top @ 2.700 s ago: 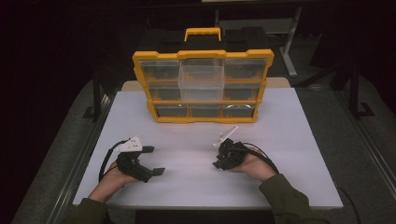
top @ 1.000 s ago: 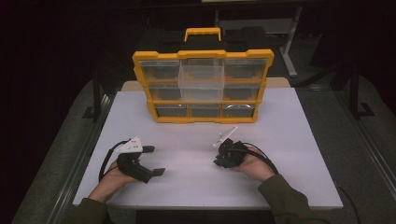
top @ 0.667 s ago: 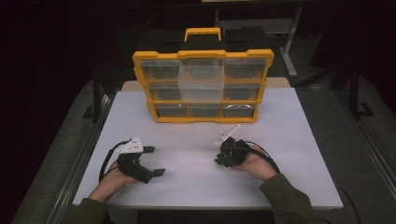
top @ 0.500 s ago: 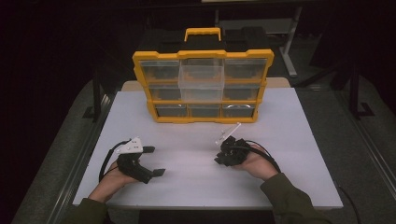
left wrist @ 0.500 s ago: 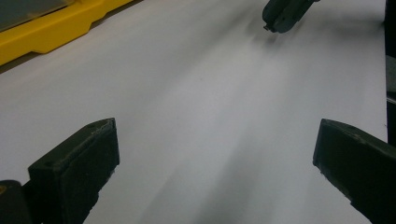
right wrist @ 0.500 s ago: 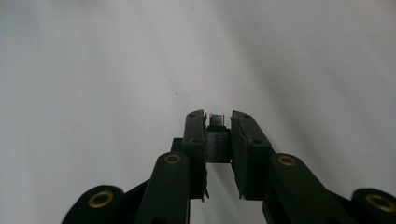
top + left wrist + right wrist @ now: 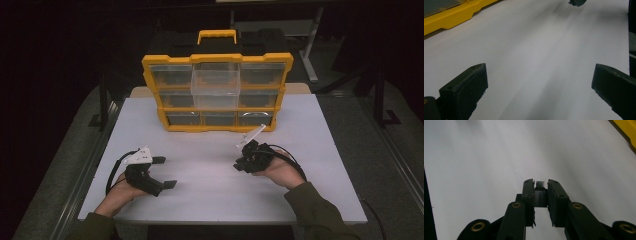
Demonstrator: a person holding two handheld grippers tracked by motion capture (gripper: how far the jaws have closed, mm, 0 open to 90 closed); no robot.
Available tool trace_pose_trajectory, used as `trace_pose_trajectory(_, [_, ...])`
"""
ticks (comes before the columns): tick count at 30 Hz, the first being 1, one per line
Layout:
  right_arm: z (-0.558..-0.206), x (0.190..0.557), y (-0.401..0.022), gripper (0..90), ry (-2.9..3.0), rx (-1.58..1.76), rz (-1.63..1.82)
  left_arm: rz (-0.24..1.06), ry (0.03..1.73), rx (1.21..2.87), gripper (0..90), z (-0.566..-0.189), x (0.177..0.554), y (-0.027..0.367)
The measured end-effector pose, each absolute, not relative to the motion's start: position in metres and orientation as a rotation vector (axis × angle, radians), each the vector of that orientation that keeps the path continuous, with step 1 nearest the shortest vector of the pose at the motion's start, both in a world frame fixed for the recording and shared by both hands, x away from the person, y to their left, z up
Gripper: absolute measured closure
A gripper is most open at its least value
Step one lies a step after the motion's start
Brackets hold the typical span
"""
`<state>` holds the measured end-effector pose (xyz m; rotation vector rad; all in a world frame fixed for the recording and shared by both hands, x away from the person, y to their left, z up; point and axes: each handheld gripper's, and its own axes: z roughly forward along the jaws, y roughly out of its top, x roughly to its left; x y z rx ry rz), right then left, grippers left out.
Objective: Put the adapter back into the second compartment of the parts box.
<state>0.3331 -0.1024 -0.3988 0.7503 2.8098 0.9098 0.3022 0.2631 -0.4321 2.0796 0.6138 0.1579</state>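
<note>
Moved: right gripper (image 7: 243, 161) slightly toward organizer (image 7: 218, 92), pinching small part (image 7: 540, 195).
Unmoved: left gripper (image 7: 165, 172), spread.

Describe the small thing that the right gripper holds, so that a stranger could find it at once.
Start at the yellow organizer case at the far end of the white table. In front of it, toward its right end, is the right gripper. Clamped between its black jaws is a small dark flat part, the only loose item here.

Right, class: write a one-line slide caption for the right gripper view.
Right hand-held gripper shut on a small dark rectangular part above the white tabletop.
</note>
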Motion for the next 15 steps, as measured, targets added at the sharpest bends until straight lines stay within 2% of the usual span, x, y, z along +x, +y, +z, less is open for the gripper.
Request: trace_pose_trajectory(15, [-0.377, 0.34, -0.114, 75.3, 2.79, 0.748, 0.901, 0.155, 0.613, 2.072, 0.0, -0.432, 0.303, 0.264])
